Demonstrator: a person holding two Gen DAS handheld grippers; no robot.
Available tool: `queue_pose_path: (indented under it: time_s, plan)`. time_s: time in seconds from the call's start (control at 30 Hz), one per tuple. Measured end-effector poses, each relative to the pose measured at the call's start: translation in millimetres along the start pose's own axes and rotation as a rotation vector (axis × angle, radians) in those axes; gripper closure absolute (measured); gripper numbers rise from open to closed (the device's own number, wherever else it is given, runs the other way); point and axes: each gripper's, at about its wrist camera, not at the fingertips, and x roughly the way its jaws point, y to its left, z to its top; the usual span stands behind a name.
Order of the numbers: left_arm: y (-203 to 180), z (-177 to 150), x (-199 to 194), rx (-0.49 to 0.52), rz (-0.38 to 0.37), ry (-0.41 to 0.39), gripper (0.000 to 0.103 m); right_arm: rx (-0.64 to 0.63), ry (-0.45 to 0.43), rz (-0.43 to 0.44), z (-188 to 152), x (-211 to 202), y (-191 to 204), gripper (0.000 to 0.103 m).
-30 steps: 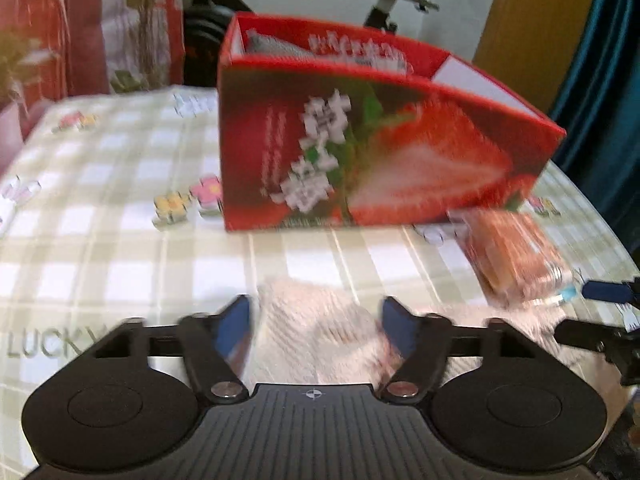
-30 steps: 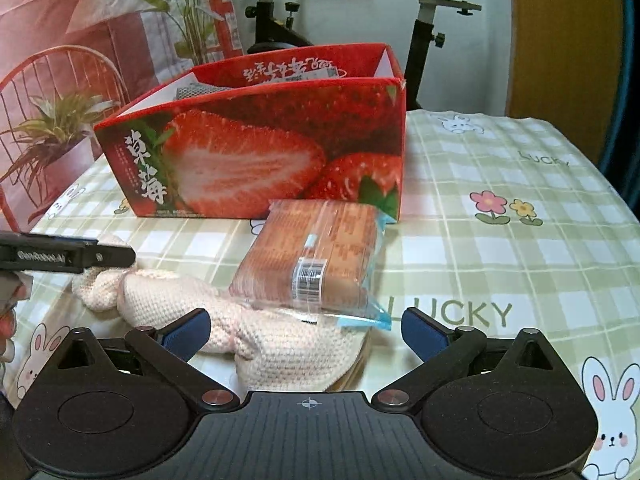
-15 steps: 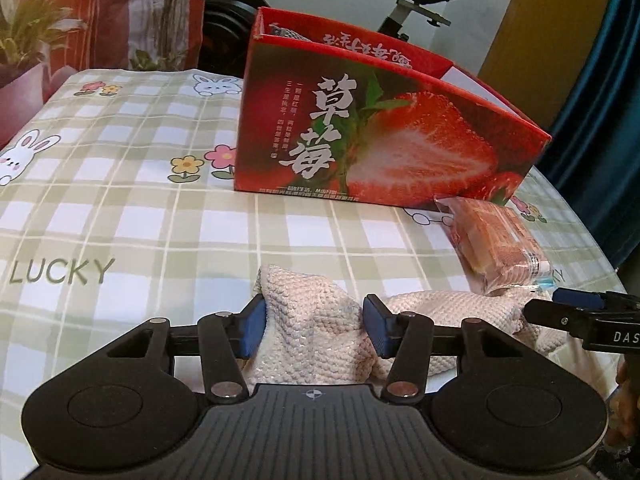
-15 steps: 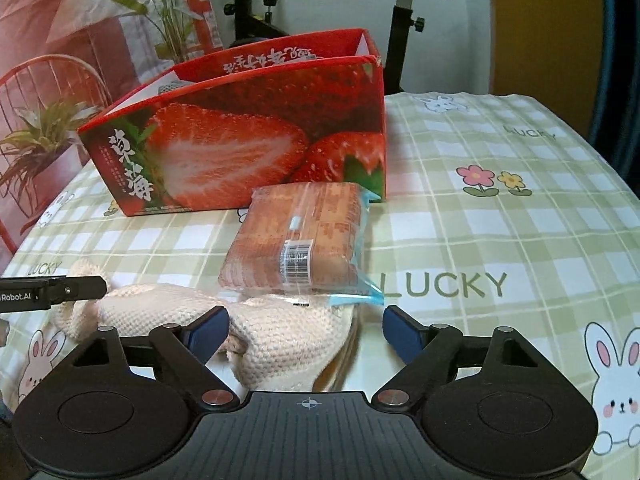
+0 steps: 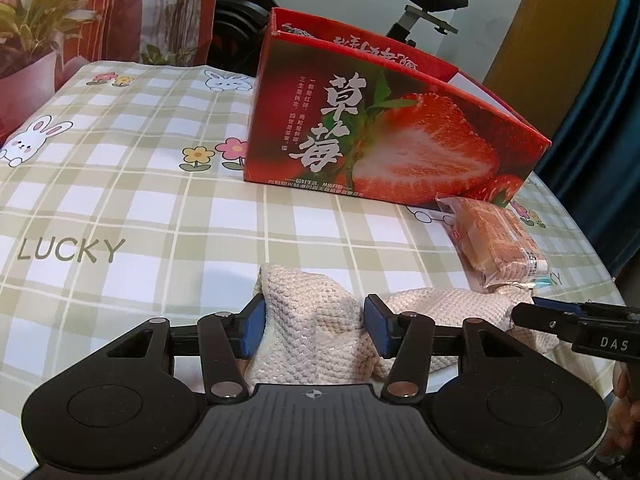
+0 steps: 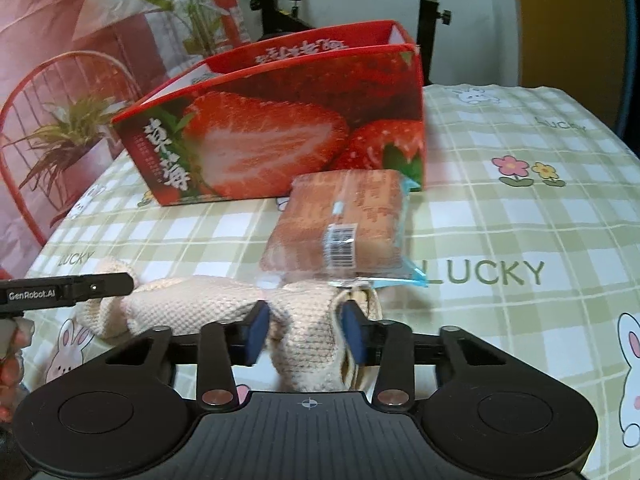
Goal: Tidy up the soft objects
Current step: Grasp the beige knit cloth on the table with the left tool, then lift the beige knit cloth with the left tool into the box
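Cream knitted cloth point(image 5: 316, 320) lies bunched on the checked desk point(image 5: 132, 208), one end pinched between the left gripper point(image 5: 314, 326) jaws, which stand about half open around it. The right gripper point(image 6: 306, 330) jaws are closing on its other end. Just beyond them a wrapped snack pack point(image 6: 344, 226) rests partly on the cloth, before the red strawberry box point(image 6: 280, 136).

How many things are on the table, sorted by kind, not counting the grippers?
Knitted cream cloth: 1
Wrapped snack pack: 1
Strawberry-print cardboard box: 1
Total: 3
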Motion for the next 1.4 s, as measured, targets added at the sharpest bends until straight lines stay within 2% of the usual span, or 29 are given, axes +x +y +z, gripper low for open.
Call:
queue_pose_path:
  time_s: [0.2,0.4,0.53,0.7,0.83,1.13,1.3,1.4]
  plan:
    - [0,-4,-1,-0.005,-0.001,-0.006,0.048,-0.005,0.007,0.016,-1,0,4,0.077]
    - [-2,-7,-5,0.005,-0.012,-0.019,0.059,-0.010,0.012,0.029,-3,-1,8,0.080]
    - [-2,-8,-7,0.013,-0.019,-0.022,0.063,-0.008,0.009,0.022,-3,0,8,0.077]
    - [-2,-9,-8,0.012,-0.028,-0.024,0.064,-0.008,0.003,-0.002,-4,0,6,0.065]
    - [0,-10,-7,0.006,-0.030,-0.026,0.064,0.012,0.006,0.007,-5,2,4,0.065]
    - [1,-11,-6,0.004,-0.030,-0.022,0.064,0.017,0.012,0.014,-6,2,6,0.071]
    - [1,-11,-7,0.004,-0.031,-0.024,0.064,0.014,0.019,0.018,-6,2,7,0.079]
    - [1,-11,-8,0.005,-0.033,-0.029,0.069,0.018,0.022,0.025,-6,1,7,0.084]
